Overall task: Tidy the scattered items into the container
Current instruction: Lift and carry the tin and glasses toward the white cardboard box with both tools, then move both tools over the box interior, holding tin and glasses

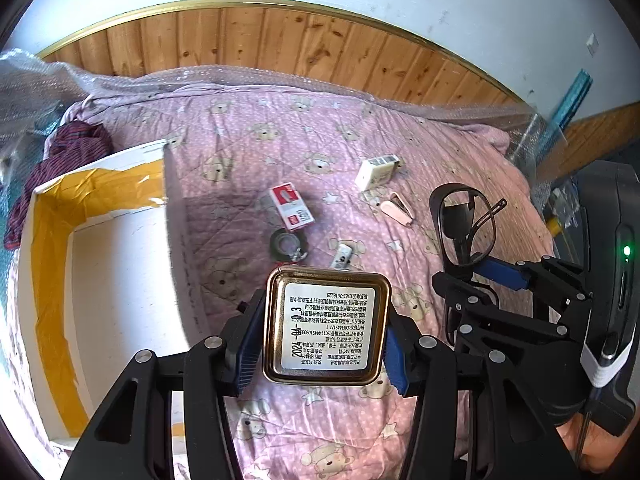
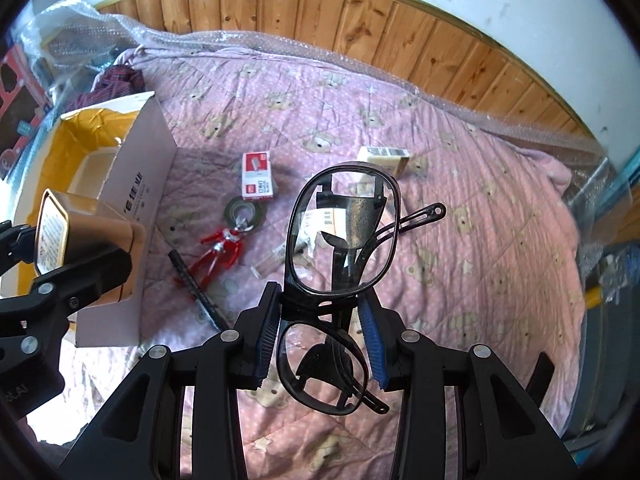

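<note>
- We hold a gold tin [image 1: 326, 326] in the left gripper [image 1: 320, 338], its blue pads clamped on the tin's two sides, label facing the camera.
- We hold folded glasses [image 2: 340, 264] in the right gripper [image 2: 322, 334], jaws nearly closed on the frame at the bridge; one lens sticks up, one hangs below.
- The box [image 1: 100, 264] sits open at nine o'clock from the tin, near at hand, so we judge the tin goes in first.
- We carry the tin over the box's near wall, lower it onto the white floor, then open.
- We keep the glasses at three o'clock, clear of the left arm, and set them in gently, lenses off hard edges.
- On the quilt [image 1: 460, 160] wait a staple box [image 1: 291, 209], tape roll [image 1: 289, 243], eraser [image 1: 376, 171], red figure [image 2: 218, 250] and pen [image 2: 196, 286].
</note>
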Demonstrator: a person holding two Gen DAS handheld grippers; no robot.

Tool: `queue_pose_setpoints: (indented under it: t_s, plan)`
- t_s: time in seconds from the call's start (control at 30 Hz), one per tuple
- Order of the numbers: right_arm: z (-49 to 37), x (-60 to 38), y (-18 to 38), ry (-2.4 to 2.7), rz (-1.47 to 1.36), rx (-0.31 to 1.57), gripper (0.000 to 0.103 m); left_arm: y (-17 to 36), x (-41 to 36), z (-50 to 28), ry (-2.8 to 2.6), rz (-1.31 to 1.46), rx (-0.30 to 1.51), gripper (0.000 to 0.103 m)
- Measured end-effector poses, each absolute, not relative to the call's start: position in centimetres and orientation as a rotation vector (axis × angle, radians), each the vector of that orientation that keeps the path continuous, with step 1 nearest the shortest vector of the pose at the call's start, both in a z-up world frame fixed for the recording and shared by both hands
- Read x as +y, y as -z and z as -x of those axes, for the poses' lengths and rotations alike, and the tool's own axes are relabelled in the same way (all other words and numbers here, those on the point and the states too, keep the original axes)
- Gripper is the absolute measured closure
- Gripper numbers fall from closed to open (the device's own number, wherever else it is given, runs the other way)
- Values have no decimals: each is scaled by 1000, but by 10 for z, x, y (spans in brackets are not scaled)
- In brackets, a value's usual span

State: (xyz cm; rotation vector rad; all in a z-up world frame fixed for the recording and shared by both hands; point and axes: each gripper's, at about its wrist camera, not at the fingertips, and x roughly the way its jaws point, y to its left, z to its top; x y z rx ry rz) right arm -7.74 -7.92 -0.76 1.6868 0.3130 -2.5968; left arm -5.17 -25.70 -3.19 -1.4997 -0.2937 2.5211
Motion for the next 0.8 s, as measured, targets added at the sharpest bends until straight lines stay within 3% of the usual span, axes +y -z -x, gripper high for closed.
queue_pose_setpoints:
  t_s: [0.8]
  plan:
    - [105,-198,-21,2535,-1484,616,62,16,-361,30,-2691,1498,-525,50]
